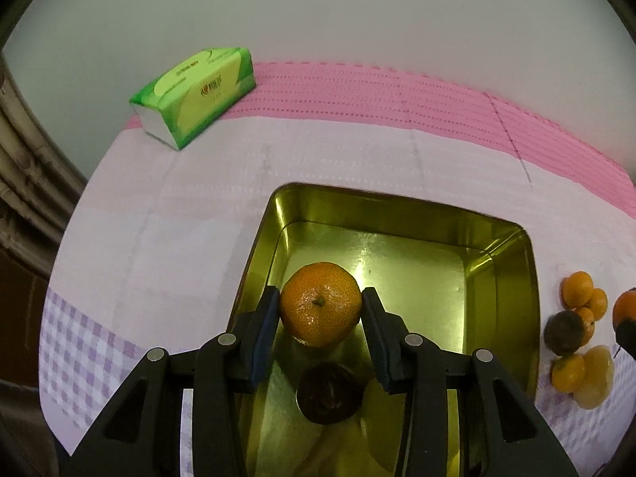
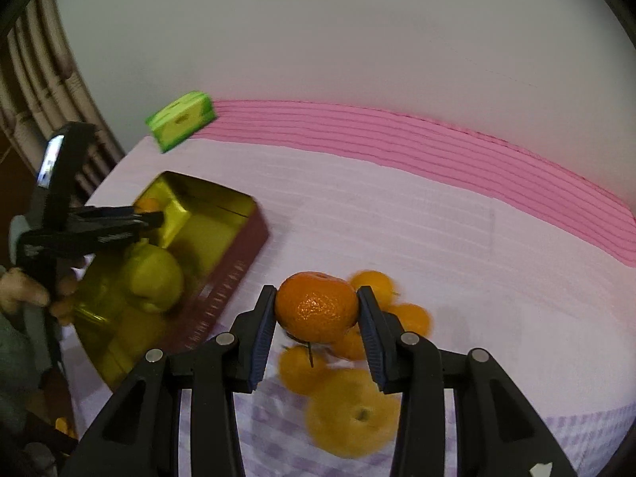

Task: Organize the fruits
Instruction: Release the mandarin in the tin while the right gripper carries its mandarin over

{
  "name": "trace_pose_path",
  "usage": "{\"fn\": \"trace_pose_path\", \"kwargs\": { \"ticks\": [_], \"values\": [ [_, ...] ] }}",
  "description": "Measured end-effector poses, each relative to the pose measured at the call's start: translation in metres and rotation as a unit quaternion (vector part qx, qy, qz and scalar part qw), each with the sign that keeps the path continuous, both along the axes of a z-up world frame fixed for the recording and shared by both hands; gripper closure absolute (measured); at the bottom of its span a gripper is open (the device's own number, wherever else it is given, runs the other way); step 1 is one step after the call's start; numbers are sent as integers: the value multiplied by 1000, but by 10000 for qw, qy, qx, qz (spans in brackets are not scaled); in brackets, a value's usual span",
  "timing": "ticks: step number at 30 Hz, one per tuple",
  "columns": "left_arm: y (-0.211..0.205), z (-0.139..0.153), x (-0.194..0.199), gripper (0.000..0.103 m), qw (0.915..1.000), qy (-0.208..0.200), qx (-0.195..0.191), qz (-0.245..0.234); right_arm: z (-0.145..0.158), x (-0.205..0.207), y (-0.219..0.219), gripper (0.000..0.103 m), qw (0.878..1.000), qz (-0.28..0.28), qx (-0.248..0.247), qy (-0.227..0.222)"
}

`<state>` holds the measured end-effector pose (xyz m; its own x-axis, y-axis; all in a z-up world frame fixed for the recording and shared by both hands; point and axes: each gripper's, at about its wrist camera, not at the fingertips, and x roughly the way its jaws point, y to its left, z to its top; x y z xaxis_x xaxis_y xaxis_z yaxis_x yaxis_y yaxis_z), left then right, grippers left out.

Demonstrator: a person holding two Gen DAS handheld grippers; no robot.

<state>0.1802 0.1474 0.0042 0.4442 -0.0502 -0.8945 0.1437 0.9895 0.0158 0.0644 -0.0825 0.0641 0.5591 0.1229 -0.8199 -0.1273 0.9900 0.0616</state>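
Left gripper [image 1: 321, 306] squeezing an orange [image 1: 320, 309] tight, up over the gold tin [image 1: 512, 278] with a dark fruit [image 1: 329, 393] down inside. Right gripper [image 2: 317, 307] pinching another orange [image 2: 317, 305] over the fruit pile [image 2: 353, 409] on the cloth [image 2: 397, 214], just beside the tin. Green tissue pack [image 1: 194, 97] far back.
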Motion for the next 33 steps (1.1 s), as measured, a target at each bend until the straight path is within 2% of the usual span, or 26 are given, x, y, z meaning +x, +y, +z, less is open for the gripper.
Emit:
{"fn": "trace_pose_path", "kwargs": {
  "ticks": [7,16,28,33],
  "values": [
    [8,-13,4,60,9999,36,-81,110,-1,31,52,65,9991,413,25,1],
    [7,-8,-1,60,9999,-44,-117,64,-22,79,100,65,9970,745,-42,201],
    [18,-2,-13,59,9993,19,-367,84,-43,97,114,65,9954,834,-260,397],
    [25,23,-29,53,9986,-313,-394,169,-46,100,111,65,9952,833,-297,424]
  ]
}}
